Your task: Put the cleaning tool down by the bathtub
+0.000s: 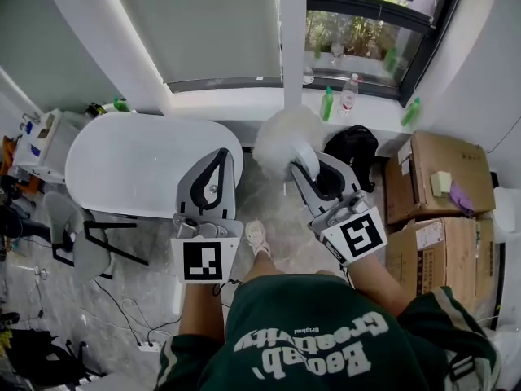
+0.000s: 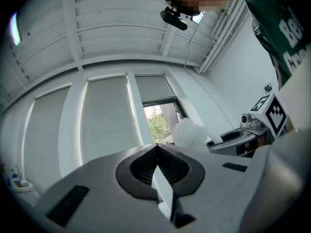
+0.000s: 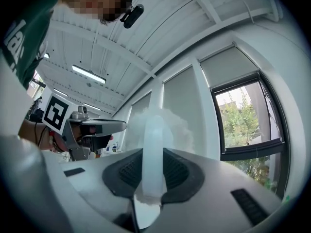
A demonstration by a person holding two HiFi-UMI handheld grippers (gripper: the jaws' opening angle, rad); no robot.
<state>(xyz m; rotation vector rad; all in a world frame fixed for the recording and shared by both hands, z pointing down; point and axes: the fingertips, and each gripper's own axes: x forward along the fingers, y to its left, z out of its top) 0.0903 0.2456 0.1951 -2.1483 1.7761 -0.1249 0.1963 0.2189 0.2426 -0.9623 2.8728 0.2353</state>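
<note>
The big white bathtub (image 1: 130, 161) sits on the left side of the room. The left tool (image 1: 221, 153) is up in front of the tub's right end. Its two jaws are pressed together and there is nothing in them.

Next to it, the right tool (image 1: 313, 169) is squeezed onto the handle of the fluffy white duster (image 1: 285, 137). The right gripper view shows the handle standing between the jaws, with the fluffy head at the far end. The duster is up in the air, near the right end of the tub and above the floor (image 1: 281, 206). Brown boxes (image 1: 444, 177) are stacked further right.

So the picking up is done, I think. The duster has not been put down yet. What is left is to lower it to the floor beside the tub, let go, and pull the tool away.
</note>
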